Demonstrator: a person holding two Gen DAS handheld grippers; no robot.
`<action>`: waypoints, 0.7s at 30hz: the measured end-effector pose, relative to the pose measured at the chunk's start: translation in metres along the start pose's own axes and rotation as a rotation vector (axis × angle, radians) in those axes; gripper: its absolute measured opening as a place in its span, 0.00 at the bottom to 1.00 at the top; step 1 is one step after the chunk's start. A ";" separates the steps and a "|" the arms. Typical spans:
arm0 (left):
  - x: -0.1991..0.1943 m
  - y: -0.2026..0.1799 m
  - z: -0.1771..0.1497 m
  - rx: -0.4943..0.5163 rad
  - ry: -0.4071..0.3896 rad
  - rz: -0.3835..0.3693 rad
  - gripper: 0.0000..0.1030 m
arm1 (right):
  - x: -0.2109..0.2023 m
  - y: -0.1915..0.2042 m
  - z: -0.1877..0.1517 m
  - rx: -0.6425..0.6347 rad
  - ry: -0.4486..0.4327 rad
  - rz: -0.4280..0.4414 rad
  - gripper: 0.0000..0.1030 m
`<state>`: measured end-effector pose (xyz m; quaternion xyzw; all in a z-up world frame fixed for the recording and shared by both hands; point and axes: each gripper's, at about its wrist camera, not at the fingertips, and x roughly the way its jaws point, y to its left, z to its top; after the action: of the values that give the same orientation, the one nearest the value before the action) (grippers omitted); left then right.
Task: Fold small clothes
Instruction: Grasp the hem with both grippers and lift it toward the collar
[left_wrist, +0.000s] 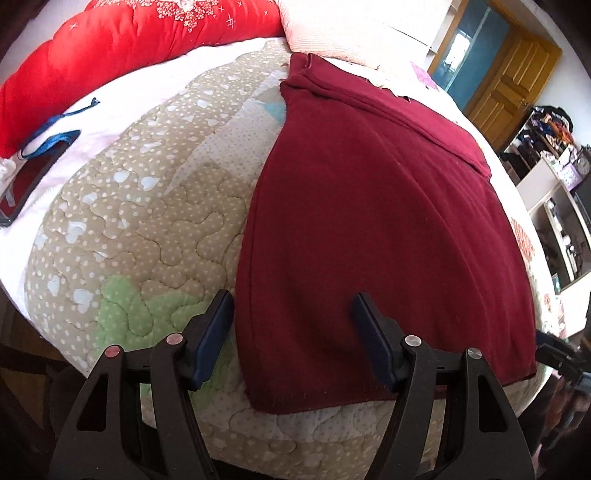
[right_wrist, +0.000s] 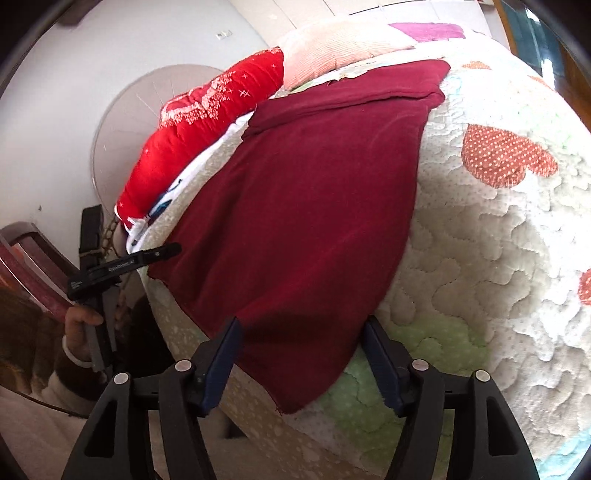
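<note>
A dark red garment (left_wrist: 369, 206) lies spread flat on the quilted bedspread (left_wrist: 147, 229), its folded top edge at the far end by the pillows. My left gripper (left_wrist: 292, 308) hangs open over the garment's near left corner. One finger is over the quilt, the other over the cloth. In the right wrist view the same garment (right_wrist: 306, 206) runs down to a near corner that lies between the fingers of my right gripper (right_wrist: 301, 326), which stands open and does not pinch it. The left gripper (right_wrist: 147, 258) shows there too, held by a hand (right_wrist: 79, 319).
A red padded quilt (left_wrist: 129, 48) and a pink pillow (left_wrist: 332, 26) lie at the head of the bed. A phone (left_wrist: 29, 181) with a blue lanyard rests at the left. Shelves (left_wrist: 554, 206) and a wooden door (left_wrist: 513, 74) stand to the right. A round tabletop (right_wrist: 122, 125) leans on the wall.
</note>
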<state>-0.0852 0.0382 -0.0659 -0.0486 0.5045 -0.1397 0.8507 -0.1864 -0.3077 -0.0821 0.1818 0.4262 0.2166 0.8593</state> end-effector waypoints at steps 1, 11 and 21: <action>0.000 -0.001 0.000 -0.001 0.001 -0.001 0.66 | 0.001 0.000 0.000 0.006 -0.002 0.008 0.63; 0.001 0.000 0.000 0.002 -0.007 -0.028 0.34 | -0.002 -0.005 -0.007 0.001 -0.024 0.103 0.63; -0.025 -0.006 0.033 -0.028 -0.083 -0.161 0.08 | -0.017 -0.001 0.024 0.018 -0.206 0.245 0.09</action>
<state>-0.0687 0.0374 -0.0274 -0.1065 0.4652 -0.1987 0.8560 -0.1757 -0.3206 -0.0577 0.2614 0.3124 0.2959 0.8640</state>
